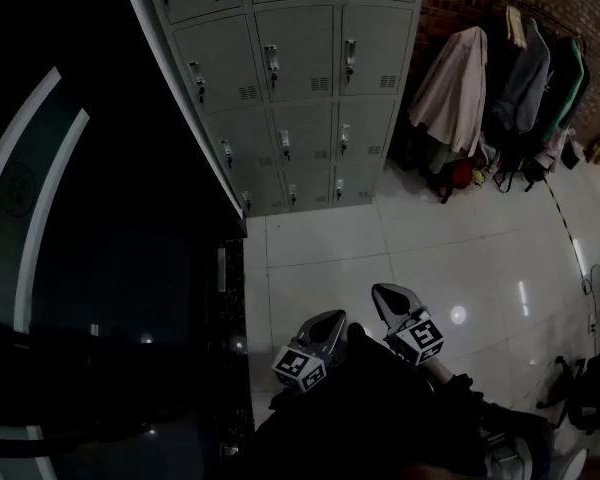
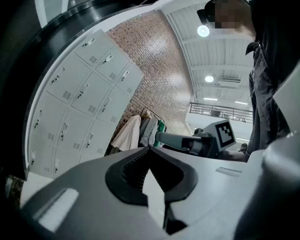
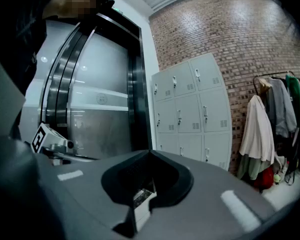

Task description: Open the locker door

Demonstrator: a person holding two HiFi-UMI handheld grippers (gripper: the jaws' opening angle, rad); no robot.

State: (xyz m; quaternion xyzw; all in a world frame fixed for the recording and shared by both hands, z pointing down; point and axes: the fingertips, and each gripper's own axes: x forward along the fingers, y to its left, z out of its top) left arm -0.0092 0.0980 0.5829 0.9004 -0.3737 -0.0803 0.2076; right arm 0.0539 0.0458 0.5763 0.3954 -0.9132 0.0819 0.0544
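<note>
A bank of grey lockers (image 1: 290,88) stands against the far wall, every door closed, each with a small handle. It also shows in the left gripper view (image 2: 80,99) and in the right gripper view (image 3: 190,114). My left gripper (image 1: 337,316) and right gripper (image 1: 378,291) hang side by side low over the tiled floor, well short of the lockers. In the gripper views the jaws of the left gripper (image 2: 150,148) and of the right gripper (image 3: 149,152) meet at the tip with nothing between them. Neither gripper touches a locker.
A clothes rack (image 1: 500,78) with several coats stands right of the lockers against a brick wall (image 1: 570,8). A dark curved metal doorway (image 1: 100,218) fills the left side. Glossy floor tiles (image 1: 330,248) lie between me and the lockers. Bags and cables lie at the far right.
</note>
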